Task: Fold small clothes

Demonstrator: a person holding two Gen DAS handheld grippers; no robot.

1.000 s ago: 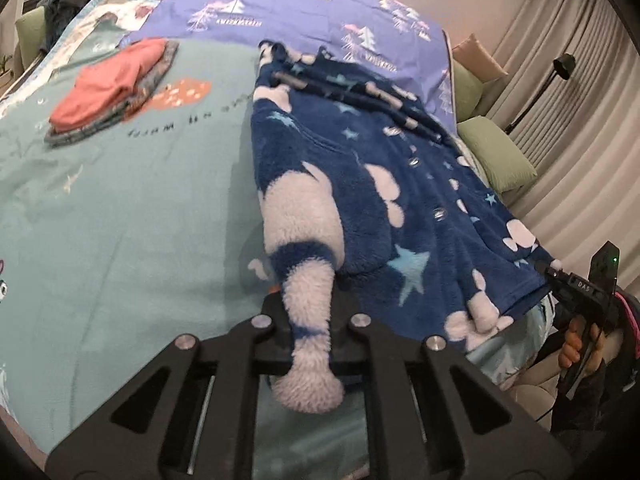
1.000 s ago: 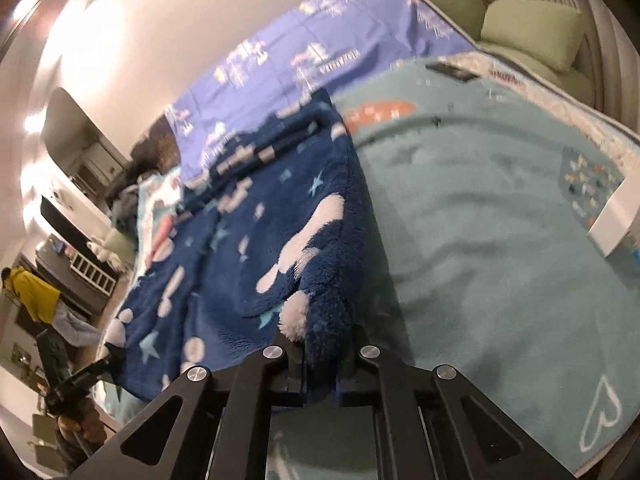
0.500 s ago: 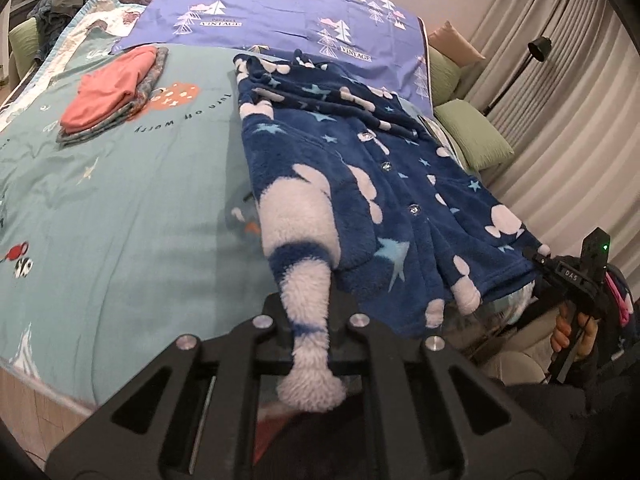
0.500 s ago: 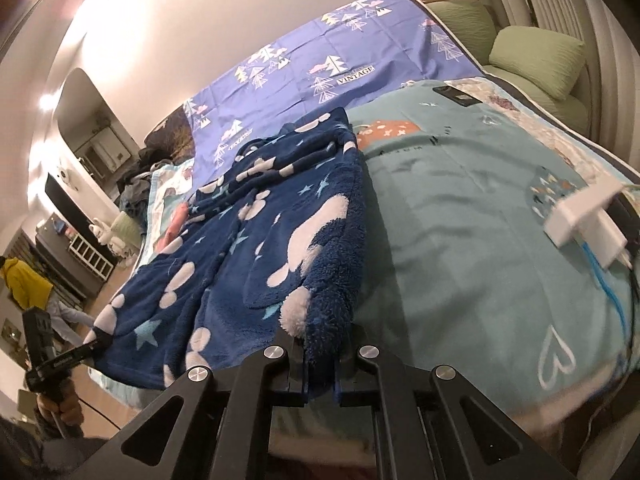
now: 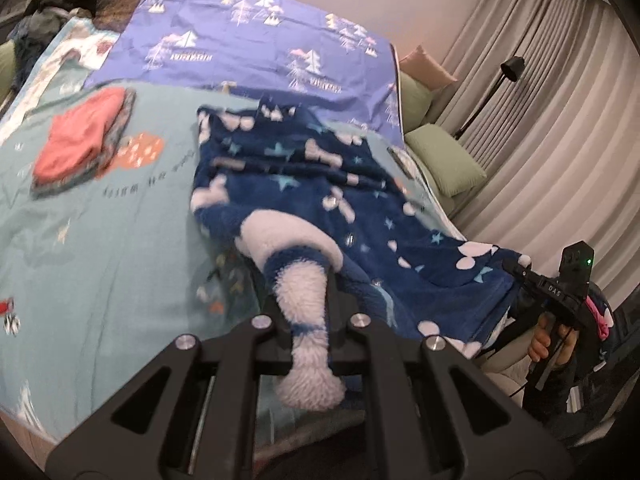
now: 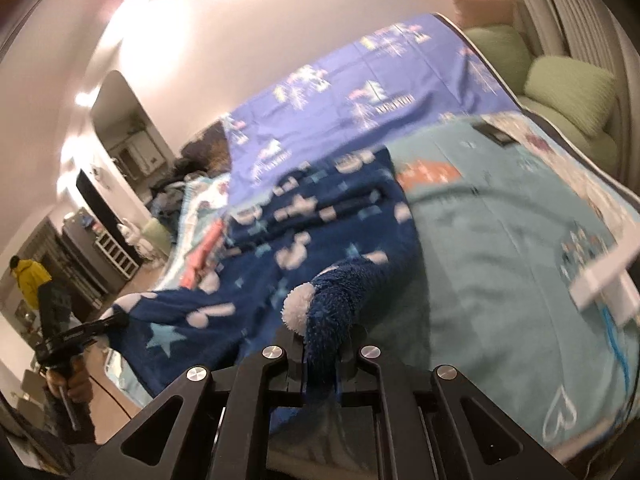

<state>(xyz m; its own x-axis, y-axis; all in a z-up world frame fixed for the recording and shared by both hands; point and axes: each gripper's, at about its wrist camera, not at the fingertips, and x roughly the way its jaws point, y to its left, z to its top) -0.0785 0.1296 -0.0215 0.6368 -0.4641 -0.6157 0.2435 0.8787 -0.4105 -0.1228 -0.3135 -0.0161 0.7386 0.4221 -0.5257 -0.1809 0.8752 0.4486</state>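
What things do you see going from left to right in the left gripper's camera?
Pink folded clothes → blue fleece garment, its near edge clamped in the left gripper → green cushion → right gripper, gripping the garment's other near corner → curtains.

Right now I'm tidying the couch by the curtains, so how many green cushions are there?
2: one green cushion lies nearer, beside the bed; the other green cushion sits behind it, below a pink pillow. More may be hidden.
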